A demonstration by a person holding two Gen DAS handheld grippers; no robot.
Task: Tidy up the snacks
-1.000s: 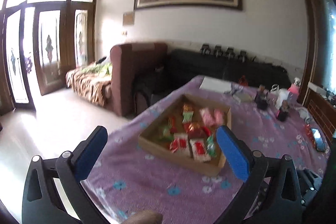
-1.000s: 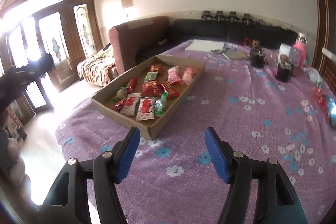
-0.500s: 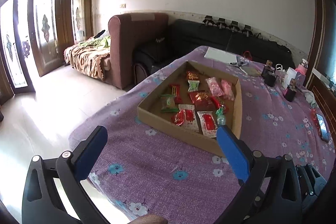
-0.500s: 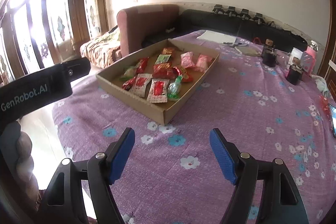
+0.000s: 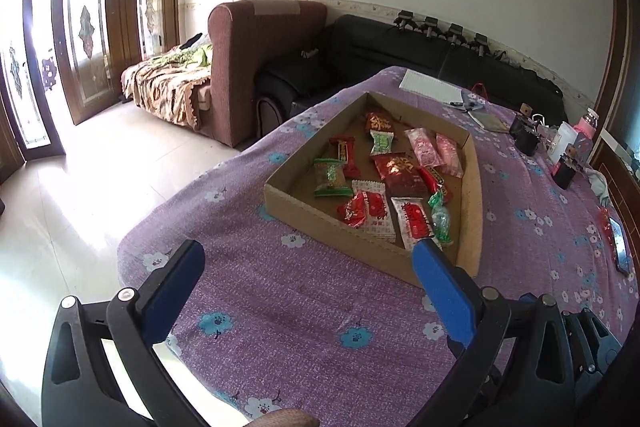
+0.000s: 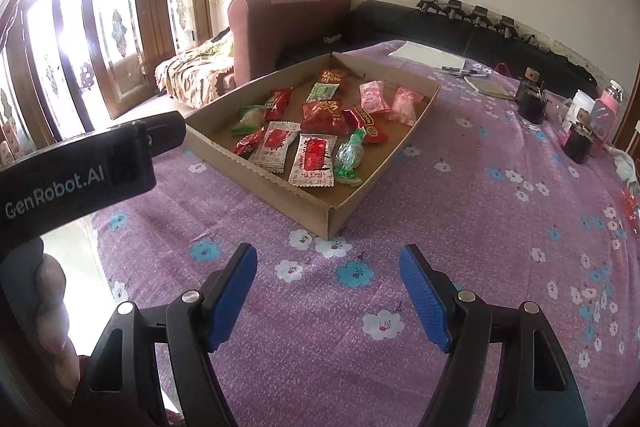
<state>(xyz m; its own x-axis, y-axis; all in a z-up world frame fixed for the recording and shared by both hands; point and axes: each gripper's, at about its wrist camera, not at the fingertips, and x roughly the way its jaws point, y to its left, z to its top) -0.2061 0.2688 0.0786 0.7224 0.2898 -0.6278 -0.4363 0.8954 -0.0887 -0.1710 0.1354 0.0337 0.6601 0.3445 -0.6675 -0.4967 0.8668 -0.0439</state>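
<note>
Both grippers empty and spread wide, hovering over the purple floral tablecloth (image 6: 460, 211) short of the cardboard tray (image 6: 280, 183). Left gripper (image 5: 308, 271) has its blue pads (image 5: 444, 291) apart, nothing between them; the right-side pad overlaps the tray's near wall in the left wrist view, contact can't be judged. Right gripper (image 6: 328, 279) likewise released, over bare cloth just in front of the tray's near corner. Snacks all sit inside the tray — two white-and-red packets (image 6: 314, 159) side by side at the near edge, a green twist-wrapped candy (image 6: 350, 157) just right of them, a small crumpled red wrapper (image 6: 248, 143) on their left. Mid-tray: a large red packet (image 6: 324, 113), a green-edged packet (image 6: 250, 119), a narrow red bar (image 6: 278, 99). Far end: two pink packets (image 6: 374, 97), a pale green one (image 6: 322, 91), an orange-red one (image 6: 332, 77). The left gripper's black body, marked GenRobot.AI, crosses the left side of the right wrist view. Beyond the tray — white notepad (image 6: 428, 55), dark jars (image 6: 530, 101) and a pink bottle (image 6: 606, 107) at the table's far right.
</note>
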